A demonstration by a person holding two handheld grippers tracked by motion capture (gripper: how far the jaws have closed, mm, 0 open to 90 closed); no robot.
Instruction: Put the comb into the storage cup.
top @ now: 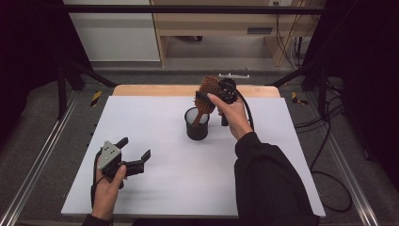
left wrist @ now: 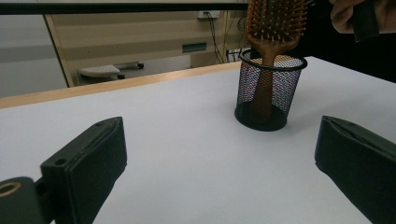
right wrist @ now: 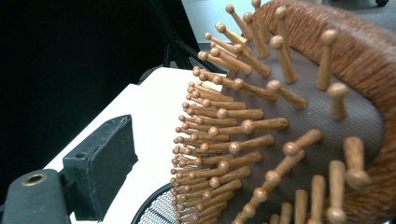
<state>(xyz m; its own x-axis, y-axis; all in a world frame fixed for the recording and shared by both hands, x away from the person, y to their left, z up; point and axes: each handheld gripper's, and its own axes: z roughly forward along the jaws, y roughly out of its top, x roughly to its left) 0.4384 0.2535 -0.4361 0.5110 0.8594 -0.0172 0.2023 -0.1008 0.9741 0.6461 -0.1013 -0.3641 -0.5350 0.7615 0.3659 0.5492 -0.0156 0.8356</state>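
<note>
A wooden paddle hairbrush (top: 208,87) stands handle-down in a black mesh cup (top: 196,127) at the far middle of the white table (top: 155,117). My right gripper (top: 203,100) straddles the brush head just above the cup. In the right gripper view its left pad (right wrist: 100,163) stands clear of the bristles (right wrist: 243,140), so the jaws are open around the brush; the other jaw is hidden behind it. My left gripper (top: 135,148) rests open and empty near the front left. Its view looks across the table at the cup (left wrist: 271,93) and brush (left wrist: 275,23).
The person's right sleeve (top: 268,179) crosses the front right of the table. A wooden strip (top: 164,89) borders the far edge. Beyond it stand a desk (top: 216,23) and cables (top: 291,42). Metal rails (top: 37,165) run along both sides.
</note>
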